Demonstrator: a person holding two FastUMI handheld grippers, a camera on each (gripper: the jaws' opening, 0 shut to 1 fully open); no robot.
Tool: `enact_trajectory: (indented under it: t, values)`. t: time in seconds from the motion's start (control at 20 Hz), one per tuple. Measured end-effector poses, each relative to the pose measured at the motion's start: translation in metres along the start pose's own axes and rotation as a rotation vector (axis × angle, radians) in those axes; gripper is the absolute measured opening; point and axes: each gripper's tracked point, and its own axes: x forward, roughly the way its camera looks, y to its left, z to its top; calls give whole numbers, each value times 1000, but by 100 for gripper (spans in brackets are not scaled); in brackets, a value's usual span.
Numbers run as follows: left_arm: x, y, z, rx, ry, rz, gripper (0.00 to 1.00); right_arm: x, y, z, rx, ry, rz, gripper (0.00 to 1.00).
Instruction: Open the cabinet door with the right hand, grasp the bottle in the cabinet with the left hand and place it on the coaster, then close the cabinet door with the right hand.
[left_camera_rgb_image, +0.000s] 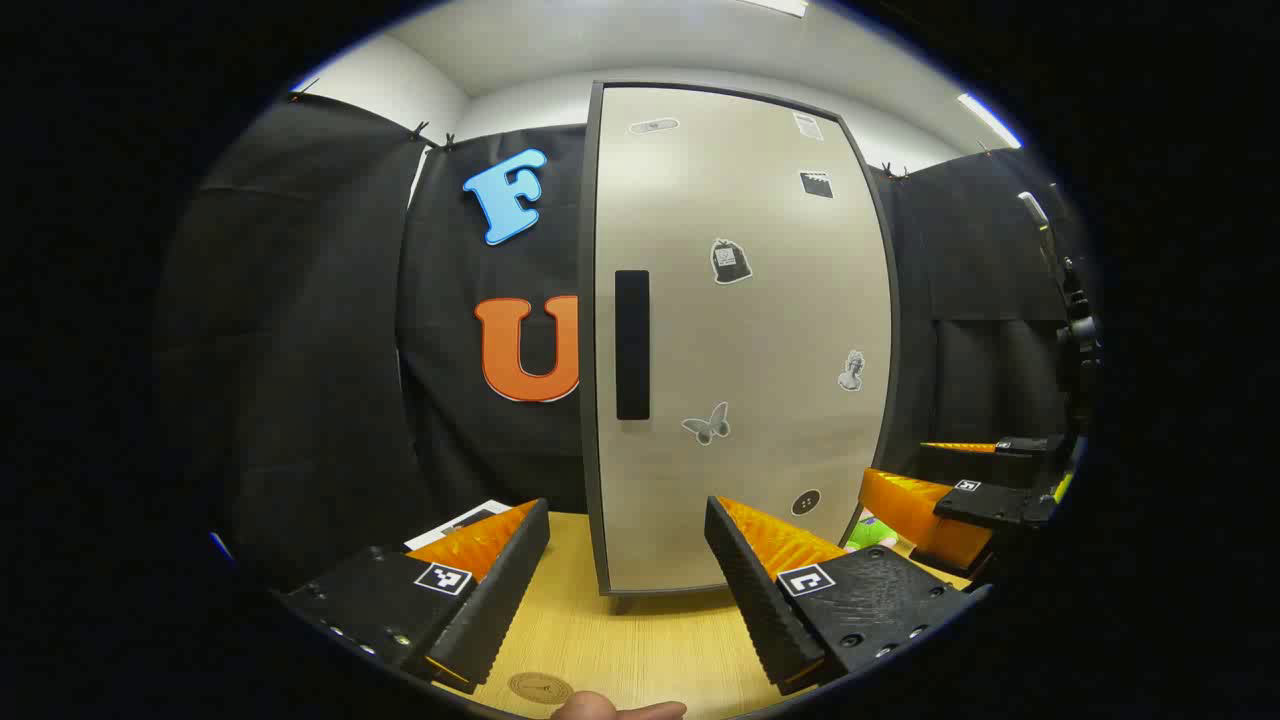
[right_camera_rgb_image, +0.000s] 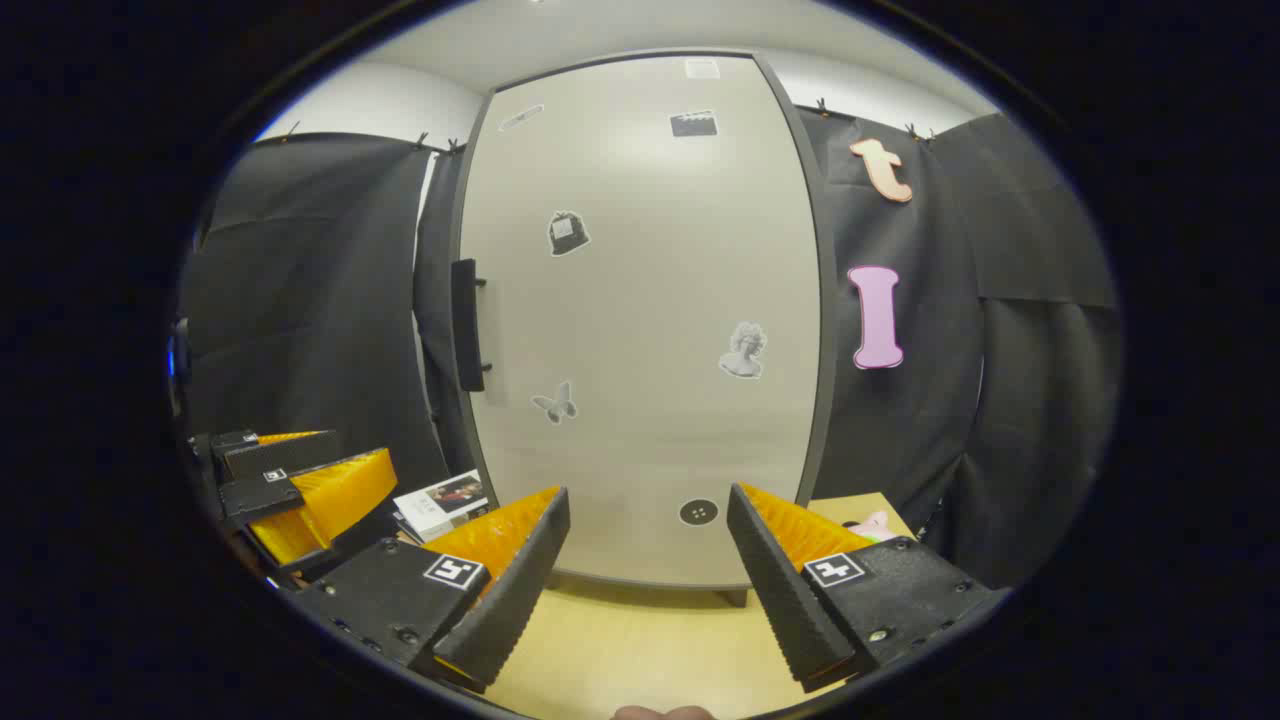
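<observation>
I hold both sets of fingers spread and empty above the tabletop in front of the cabinet door, left gripper and right gripper alike. The coaster lies nearest me, well short of the door. The door is closed, so I judge the bottle hidden behind it. The handle sits on the door's left edge, beyond my right gripper; reaching across, I risk clipping the left gripper or slipping off the handle.
</observation>
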Motion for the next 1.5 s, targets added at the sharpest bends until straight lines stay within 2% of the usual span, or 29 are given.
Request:
enact_trajectory:
  t: [0.95, 1.25, 1.5]
  values:
    - [-1, 4, 3, -2, -21, 11, 95, 7, 3, 5, -4, -15, -4, 100]
    - [0, 4, 2, 1, -17, 13, 95, 8, 9, 9, -28, -24, 18, 100]
    - [-13, 9, -1, 16, -33, 21, 95, 19, 26, 32, -49, -56, 66, 99]
